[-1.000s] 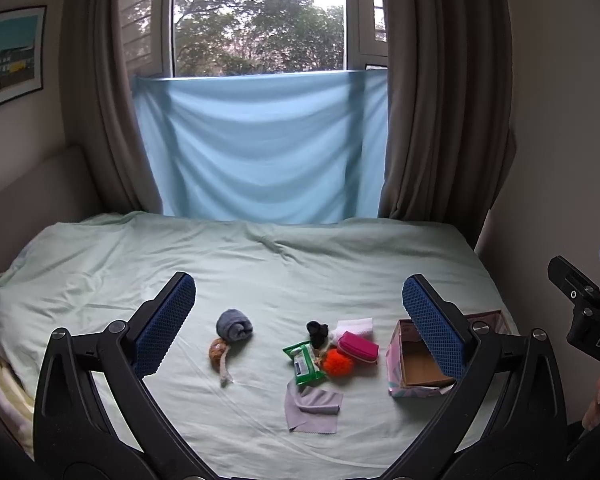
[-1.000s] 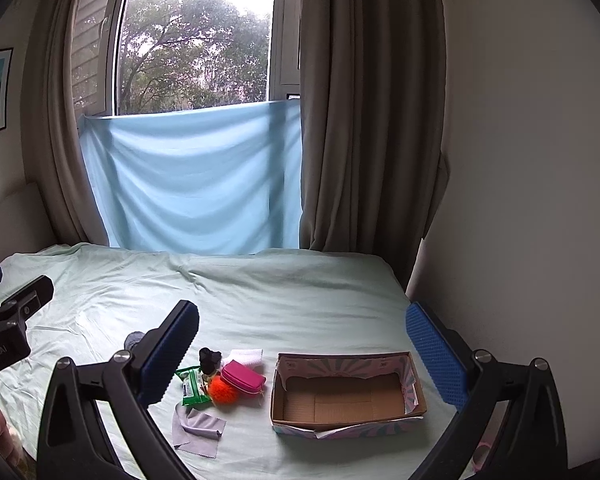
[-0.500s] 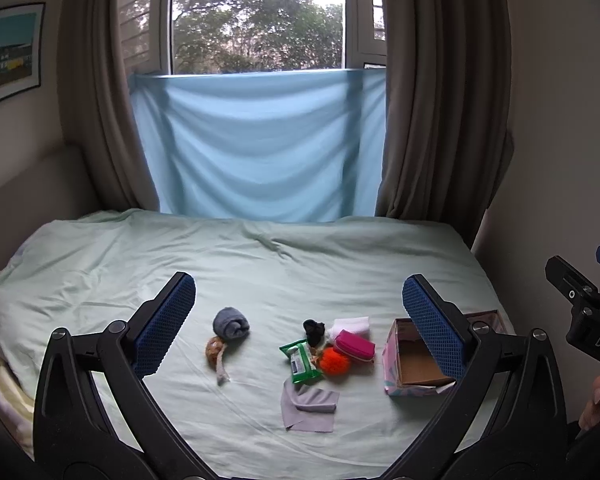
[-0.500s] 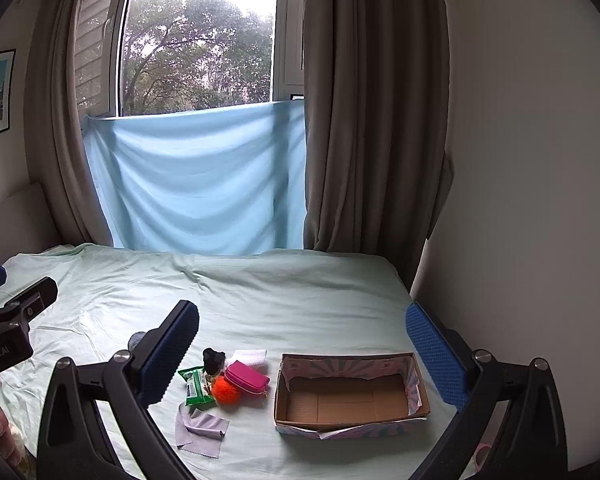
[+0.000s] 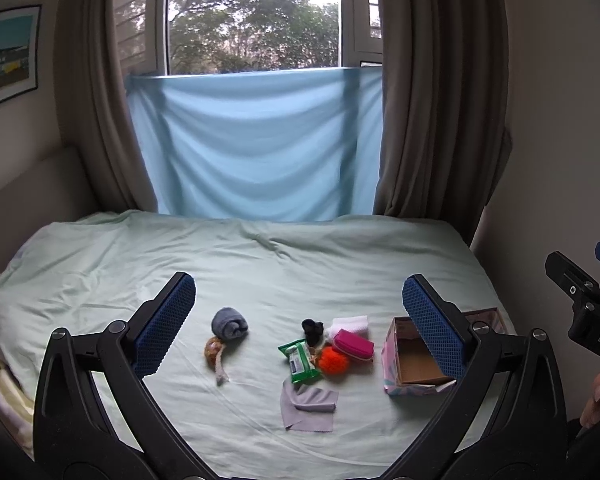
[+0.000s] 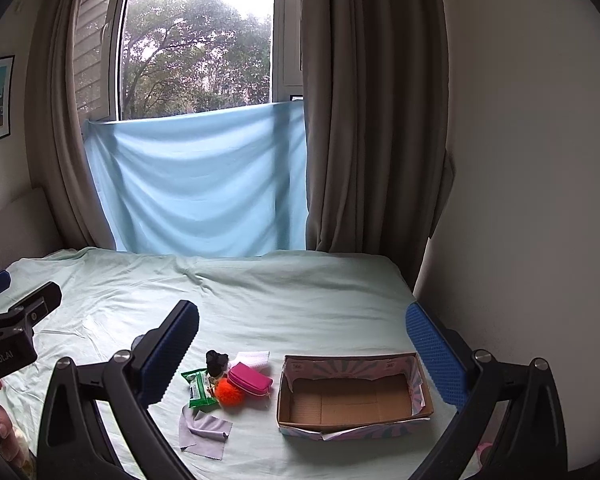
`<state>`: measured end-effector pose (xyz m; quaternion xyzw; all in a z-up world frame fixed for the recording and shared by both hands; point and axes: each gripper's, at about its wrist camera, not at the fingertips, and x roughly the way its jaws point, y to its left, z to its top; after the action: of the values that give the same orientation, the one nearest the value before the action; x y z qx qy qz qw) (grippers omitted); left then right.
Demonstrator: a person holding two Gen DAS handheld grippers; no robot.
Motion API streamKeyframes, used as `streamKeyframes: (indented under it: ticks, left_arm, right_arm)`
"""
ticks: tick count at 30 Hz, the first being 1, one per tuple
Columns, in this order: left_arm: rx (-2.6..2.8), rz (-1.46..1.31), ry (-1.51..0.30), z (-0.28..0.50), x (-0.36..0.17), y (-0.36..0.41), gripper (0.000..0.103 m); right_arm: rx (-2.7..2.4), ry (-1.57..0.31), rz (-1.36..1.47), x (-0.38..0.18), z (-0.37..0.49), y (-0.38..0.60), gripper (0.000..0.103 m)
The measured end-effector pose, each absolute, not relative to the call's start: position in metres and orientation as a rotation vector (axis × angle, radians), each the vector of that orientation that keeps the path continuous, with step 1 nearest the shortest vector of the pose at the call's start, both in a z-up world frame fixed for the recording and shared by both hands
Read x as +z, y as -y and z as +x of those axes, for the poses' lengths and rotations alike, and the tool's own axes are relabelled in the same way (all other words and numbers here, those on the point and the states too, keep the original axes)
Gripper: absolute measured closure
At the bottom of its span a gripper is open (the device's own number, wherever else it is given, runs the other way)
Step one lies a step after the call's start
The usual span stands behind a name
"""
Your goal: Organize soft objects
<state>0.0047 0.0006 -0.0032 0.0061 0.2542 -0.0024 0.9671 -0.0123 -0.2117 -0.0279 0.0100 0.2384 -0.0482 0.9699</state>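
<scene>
Both tongs gape empty above the bed
Left gripper and right gripper risk snagging two items in the pile; the box could tip if nudged

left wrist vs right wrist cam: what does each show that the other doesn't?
Left wrist only: the brown plush with a tail and the whole rolled grey sock.

Right wrist only: the full bare floor of the cardboard box.

Both: pink pouch, orange pompom, green wipes pack, grey cloth, and both open hand-held grippers, left and right, holding nothing.
</scene>
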Motion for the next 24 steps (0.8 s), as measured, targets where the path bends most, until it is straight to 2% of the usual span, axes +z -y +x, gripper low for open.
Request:
streamKeyframes:
  ticks: [24]
  left_arm:
    - [0.007,0.006,-0.505,0.0032,-0.0014,0.0001,0.000]
  right_arm:
    - [-0.091,-0.483,0.038,-0.0260,-0.0128,0.2187,0.000]
